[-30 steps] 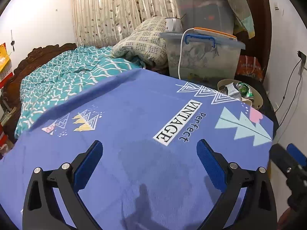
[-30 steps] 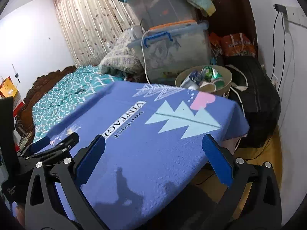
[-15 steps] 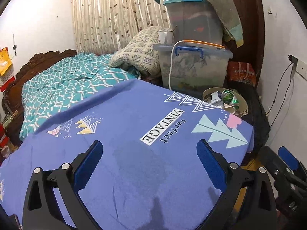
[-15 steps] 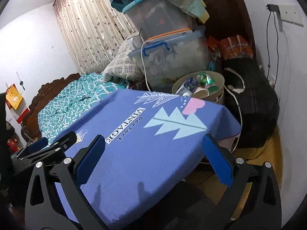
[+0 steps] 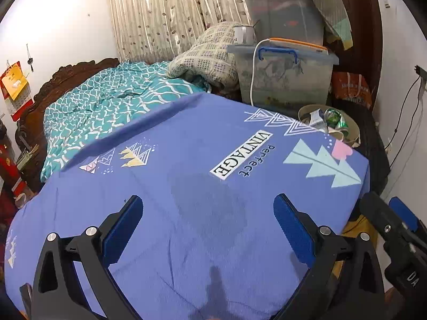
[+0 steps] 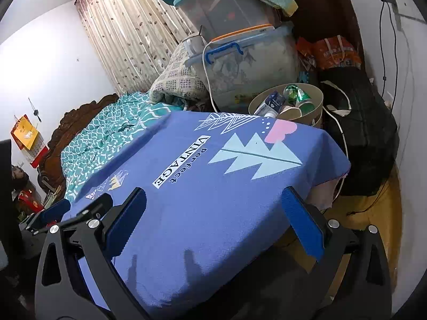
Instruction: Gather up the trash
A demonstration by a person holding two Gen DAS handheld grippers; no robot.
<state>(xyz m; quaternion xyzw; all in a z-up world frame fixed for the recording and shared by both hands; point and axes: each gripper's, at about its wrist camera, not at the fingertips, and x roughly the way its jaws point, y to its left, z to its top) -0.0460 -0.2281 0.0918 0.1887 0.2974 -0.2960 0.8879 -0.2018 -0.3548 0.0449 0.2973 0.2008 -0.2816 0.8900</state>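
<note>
Room: bedroom with a patterned curtain (image 5: 170,13) at 12 o'clock and white walls on either side.
Tabletop: covered by a blue cloth (image 5: 186,200) printed "Perfect VINTAGE" with triangle trees; a darker patch sits near its middle.
Bed: teal quilt (image 5: 106,112) at 10 o'clock, with a checked pillow (image 5: 210,53) against the curtain.
Storage boxes: two clear plastic boxes (image 5: 283,77) stacked at 1 o'clock; a white cable hangs down the lower one.
Bin: round beige bin (image 6: 315,98) just beyond the far edge of the tabletop, at 1 o'clock in the right view.
Trash: carton, green cans and paper cup (image 6: 288,101) lying inside the bin.
Left tool (image 5: 208,229): over the near part of the cloth, blue pads wide apart, nothing between them.
Right tool (image 6: 213,221): over the near right corner of the tabletop, pads wide apart, nothing between them.
</note>
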